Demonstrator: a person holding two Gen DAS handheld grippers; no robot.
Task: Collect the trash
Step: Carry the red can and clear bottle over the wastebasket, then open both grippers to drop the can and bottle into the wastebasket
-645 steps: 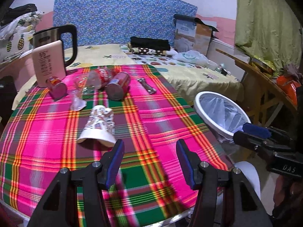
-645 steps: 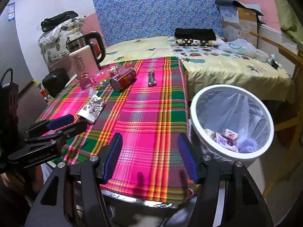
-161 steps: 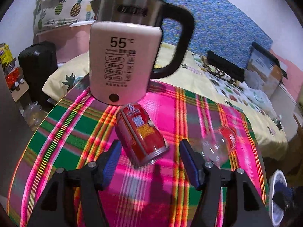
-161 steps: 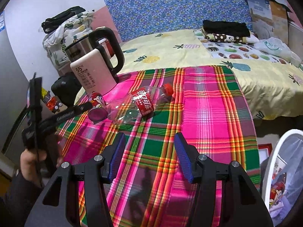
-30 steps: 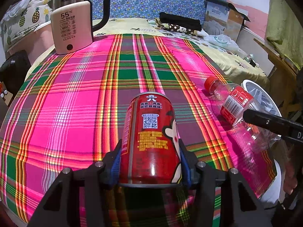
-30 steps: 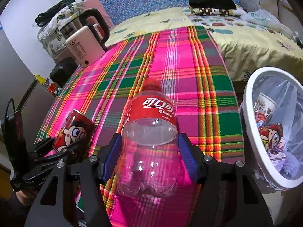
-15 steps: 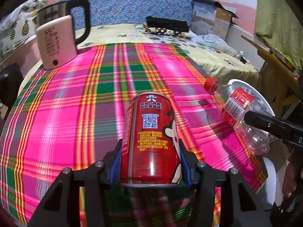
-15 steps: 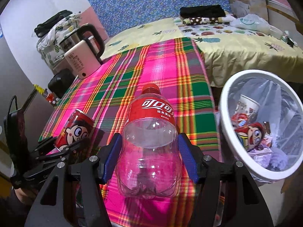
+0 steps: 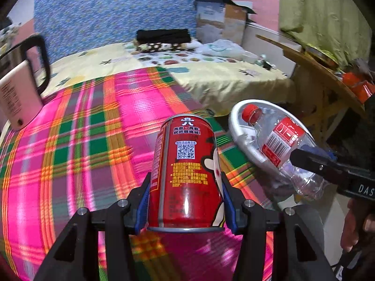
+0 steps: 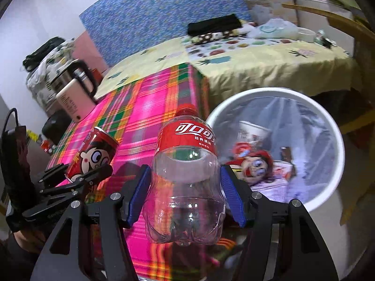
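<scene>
We count one bed (image 10: pixel 269 63) behind everything, yellow fruit-print sheet, blue headboard panel (image 9: pixel 112 16) above it; its far corners are cut off by the fisheye edge; one counter (image 9: pixel 77 140) under a pink-green plaid cloth, near edge blurred in both views; one white-rimmed trash bin (image 10: pixel 337 145) lined with clear plastic, standing just beside the counter's right edge; inside it we make out one paper cup (image 10: pixel 252 128) and one red cartoon can (image 10: pixel 253 161), the rest is a smeared heap we cannot count; in the left wrist view the bin is mostly hidden behind the bottle; one kettle (image 10: pixel 75 93), cream body, black handle, at the counter's far left, cut off at the frame edge in the left wrist view; one clear plastic bottle (image 10: pixel 187 175) with red cap and red label, clamped at its lower body by the right tool (image 10: pixel 185 194), held in the air at the counter's edge just left of the bin; one red can (image 9: pixel 186 175) with cartoon face and QR code, gripped at its lower end by the left tool (image 9: pixel 185 201), held above the counter; its bottom rim hides the cloth below; two tools in all, both clenched on their items.
</scene>
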